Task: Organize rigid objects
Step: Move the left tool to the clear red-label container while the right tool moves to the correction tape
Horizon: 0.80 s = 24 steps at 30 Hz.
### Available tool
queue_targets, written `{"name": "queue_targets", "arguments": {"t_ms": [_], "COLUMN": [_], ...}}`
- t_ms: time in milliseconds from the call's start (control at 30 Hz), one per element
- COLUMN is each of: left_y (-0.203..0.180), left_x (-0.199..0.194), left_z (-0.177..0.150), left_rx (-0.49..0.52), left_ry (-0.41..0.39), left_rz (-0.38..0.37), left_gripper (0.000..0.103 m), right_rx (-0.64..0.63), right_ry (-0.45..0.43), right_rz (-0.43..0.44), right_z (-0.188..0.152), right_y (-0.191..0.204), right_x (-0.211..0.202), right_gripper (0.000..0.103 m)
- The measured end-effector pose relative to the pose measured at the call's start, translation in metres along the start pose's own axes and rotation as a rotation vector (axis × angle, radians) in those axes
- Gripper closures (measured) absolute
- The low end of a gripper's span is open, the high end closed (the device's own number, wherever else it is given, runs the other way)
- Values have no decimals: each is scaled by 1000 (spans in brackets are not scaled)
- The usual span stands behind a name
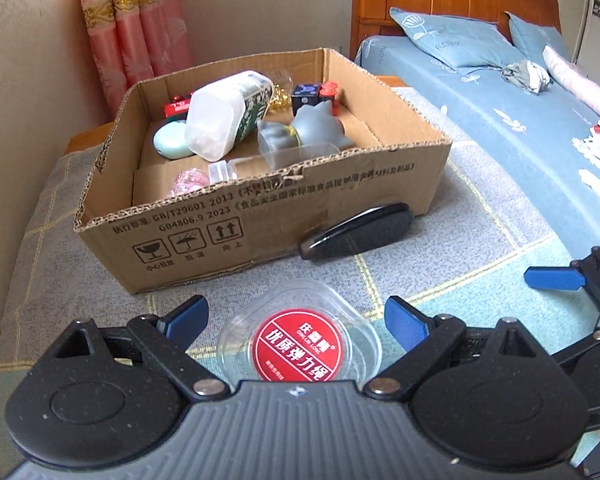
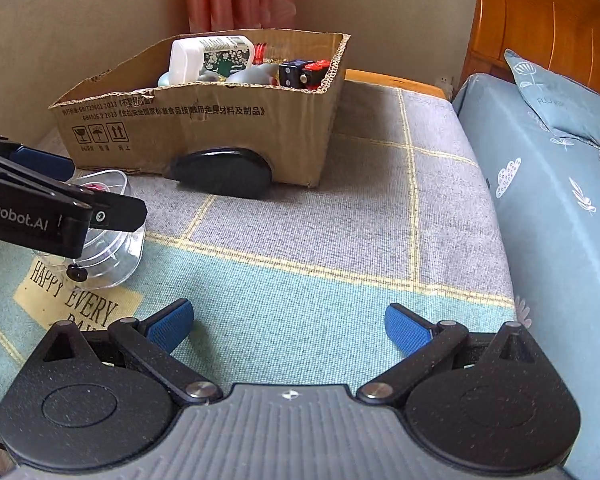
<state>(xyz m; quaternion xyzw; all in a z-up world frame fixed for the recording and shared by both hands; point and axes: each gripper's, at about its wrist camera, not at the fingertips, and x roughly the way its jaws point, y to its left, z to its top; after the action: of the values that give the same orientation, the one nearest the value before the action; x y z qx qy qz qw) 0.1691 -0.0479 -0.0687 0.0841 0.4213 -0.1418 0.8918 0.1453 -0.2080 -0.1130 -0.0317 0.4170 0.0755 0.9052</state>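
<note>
A clear plastic container [image 1: 300, 344] with a round red label stands on the checked cloth between the blue pads of my left gripper [image 1: 296, 312]. That gripper is open, its pads flanking the container with a little gap on each side. The right wrist view shows the same container [image 2: 108, 248] under the left gripper [image 2: 104, 190]. My right gripper [image 2: 288, 320] is open over bare cloth with nothing in it; one of its fingers [image 1: 556, 278] shows at the right edge of the left wrist view. Behind stands an open cardboard box [image 1: 260, 208] with a black oval case [image 1: 360, 228] against its front wall.
The box [image 2: 220, 120] holds a white bottle [image 1: 228, 116], a grey figure [image 1: 320, 128], a dark die [image 1: 306, 94] and other small items. A bed with a blue sheet [image 1: 500, 112] and pillows runs along the right. A wall and pink curtain [image 1: 136, 28] stand behind.
</note>
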Motion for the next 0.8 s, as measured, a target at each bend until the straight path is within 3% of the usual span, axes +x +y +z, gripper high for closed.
{"name": "queue_targets", "arguments": {"t_ms": [333,500,800], "left_y": [24,44,81], "left_x": [-9,-12,-8], "left_z": [-22,-35,-46], "left_rx": [-3,-14,-116], "left_ry": [15,24,27], "left_rz": [6,74,79], "left_gripper": [8,8,8], "right_rx": [-38,-78,-91], "right_ry": [8,11,11], "right_rz": [-11,-12,38], "right_z": [6,13,32], "right_y": [5,13,32], "right_x": [4,7,27], "right_gripper": [0,0,0]}}
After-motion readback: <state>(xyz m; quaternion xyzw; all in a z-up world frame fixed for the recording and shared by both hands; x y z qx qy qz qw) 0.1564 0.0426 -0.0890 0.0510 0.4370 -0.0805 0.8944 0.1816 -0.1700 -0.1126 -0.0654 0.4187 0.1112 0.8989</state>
